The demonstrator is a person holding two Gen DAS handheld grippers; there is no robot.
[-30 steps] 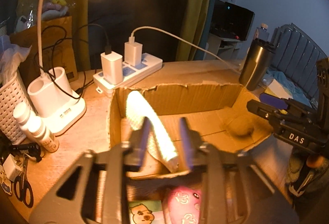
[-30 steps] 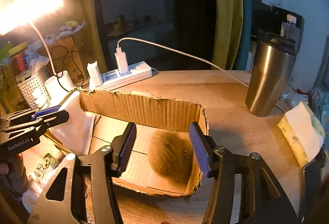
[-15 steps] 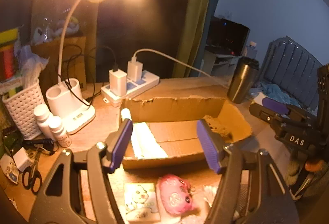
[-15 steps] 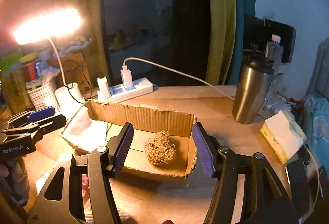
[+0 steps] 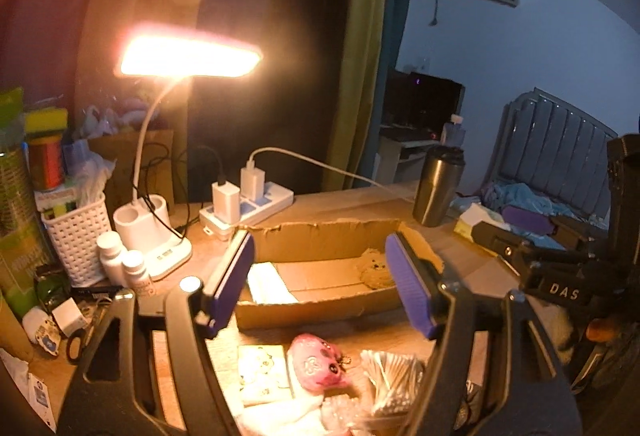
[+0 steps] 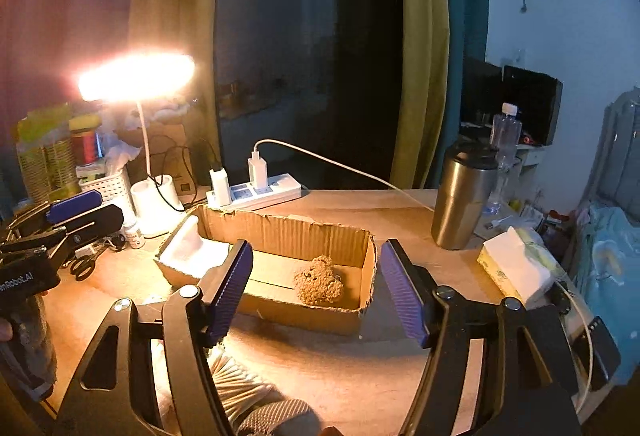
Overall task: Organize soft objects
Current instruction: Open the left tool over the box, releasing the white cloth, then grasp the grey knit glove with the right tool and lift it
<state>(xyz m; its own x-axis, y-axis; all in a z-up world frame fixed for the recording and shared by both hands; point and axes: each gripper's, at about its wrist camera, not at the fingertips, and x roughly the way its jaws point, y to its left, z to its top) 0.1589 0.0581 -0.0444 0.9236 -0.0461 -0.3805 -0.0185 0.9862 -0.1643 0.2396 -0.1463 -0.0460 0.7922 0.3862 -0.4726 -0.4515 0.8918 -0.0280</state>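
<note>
A shallow cardboard box (image 5: 320, 310) (image 6: 304, 310) sits mid-desk. Inside lie a white folded cloth (image 5: 266, 282) (image 6: 188, 246) at its left end and a brown plush bear (image 5: 374, 268) (image 6: 318, 280) at its right end. My left gripper (image 5: 320, 284) is open and empty, raised above the box's near side. My right gripper (image 6: 316, 286) is open and empty, also raised and back from the box. In front of the box lie a pink plush (image 5: 318, 364), a small cartoon packet (image 5: 262, 368) and a bag of cotton swabs (image 5: 390, 376) (image 6: 236, 380).
A lit desk lamp (image 5: 188, 56) (image 6: 136, 76), white power strip (image 5: 248, 206) (image 6: 256, 192), white basket (image 5: 78, 236), small bottles (image 5: 124, 264) and scissors (image 5: 76, 342) crowd the left. A steel tumbler (image 5: 438, 186) (image 6: 462, 196) and tissue pack (image 6: 516, 266) stand right.
My left gripper opened, letting the white cloth drop into the box, then rose and pulled back. My right gripper also lifted and backed away from the box, still open.
</note>
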